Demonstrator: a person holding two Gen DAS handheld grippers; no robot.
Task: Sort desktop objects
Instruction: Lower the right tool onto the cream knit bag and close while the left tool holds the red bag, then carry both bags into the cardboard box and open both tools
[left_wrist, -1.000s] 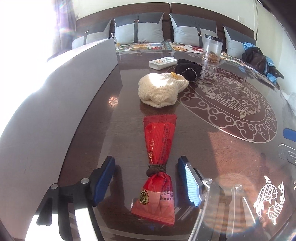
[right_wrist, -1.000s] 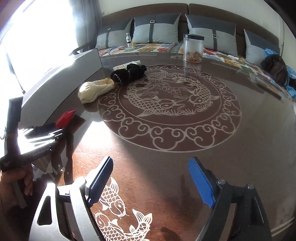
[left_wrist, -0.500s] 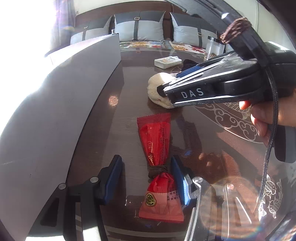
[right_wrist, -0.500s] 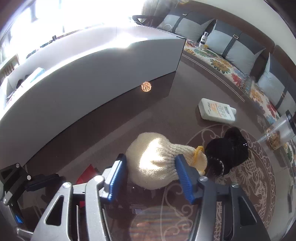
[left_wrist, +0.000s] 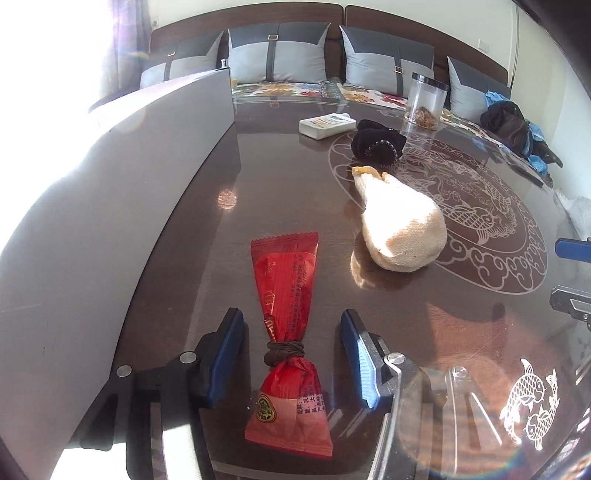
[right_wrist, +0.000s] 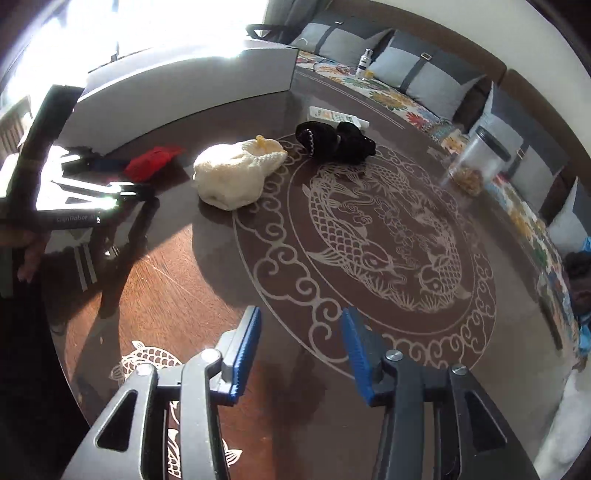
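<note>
Our left hand-held gripper (left_wrist: 290, 358) straddles the red packet (left_wrist: 286, 325), pads apart from it, beside the grey wall (left_wrist: 110, 221). Our right hand-held gripper (right_wrist: 301, 354), jaws just reopened, hangs empty over bare surface (right_wrist: 177, 295); cream pouch (right_wrist: 236, 173) lies ahead.

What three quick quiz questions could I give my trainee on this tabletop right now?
1. True or false: the left gripper has its pads pressed on the red snack packet.
2. Which lies nearest the cream knitted pouch: A) clear jar, B) black scrunchie, C) white bottle?
3. What does the right gripper hold?

Key:
1. False; the packet lies between the pads with gaps on both sides.
2. B.
3. Nothing; its jaws have just been opening, with only table between them.
</note>
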